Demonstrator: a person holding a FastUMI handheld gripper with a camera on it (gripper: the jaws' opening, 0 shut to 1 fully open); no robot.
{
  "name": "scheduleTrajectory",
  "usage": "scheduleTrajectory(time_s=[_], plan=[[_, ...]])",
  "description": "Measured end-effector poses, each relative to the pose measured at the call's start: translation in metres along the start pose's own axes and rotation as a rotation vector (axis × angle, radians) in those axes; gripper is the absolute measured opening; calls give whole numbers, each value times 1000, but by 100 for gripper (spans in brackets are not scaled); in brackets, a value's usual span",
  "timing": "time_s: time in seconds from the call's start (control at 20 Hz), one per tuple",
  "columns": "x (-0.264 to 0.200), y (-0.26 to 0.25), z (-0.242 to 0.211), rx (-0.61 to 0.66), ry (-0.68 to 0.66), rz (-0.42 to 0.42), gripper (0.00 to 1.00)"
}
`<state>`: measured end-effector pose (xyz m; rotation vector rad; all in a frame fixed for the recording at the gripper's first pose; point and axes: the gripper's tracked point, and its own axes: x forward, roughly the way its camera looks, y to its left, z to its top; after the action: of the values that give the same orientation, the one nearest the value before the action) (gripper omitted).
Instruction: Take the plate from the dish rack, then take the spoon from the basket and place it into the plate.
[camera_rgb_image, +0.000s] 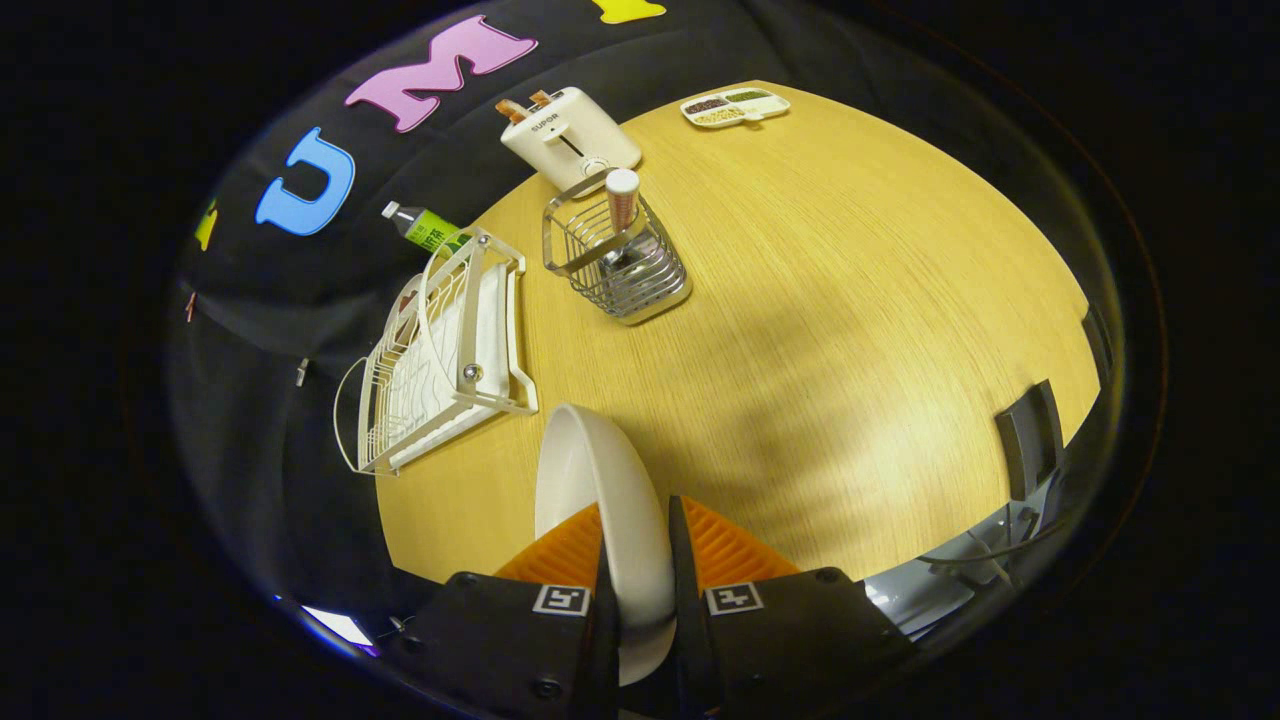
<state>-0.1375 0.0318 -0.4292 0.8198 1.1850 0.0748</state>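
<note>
The gripper (637, 560) has the white plate (600, 500) pinched on edge, jaws pressed on either face of it, the plate standing upright above the wooden surface (850, 330). Just beyond and to the left sits the white dish rack (445, 360), now without a plate. Farther ahead stands the wire basket (615, 265), the spoon (622, 200) upright inside it, handle up. Next call, I'd say: lay the plate flat on open surface.
</note>
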Motion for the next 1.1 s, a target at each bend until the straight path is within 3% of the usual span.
scheduleTrajectory(time_s=[0.4, 0.6, 0.65, 0.85, 0.95, 1.1], plan=[[21, 16, 8, 26, -18, 12, 27], [23, 2, 6, -38, -18, -63, 32], [22, 0, 8, -29, -20, -63, 37], [17, -7, 14, -12, -29, -61, 74], [13, -12, 18, -35, -40, -72, 85], [-1, -18, 30, -169, -98, -102, 91]])
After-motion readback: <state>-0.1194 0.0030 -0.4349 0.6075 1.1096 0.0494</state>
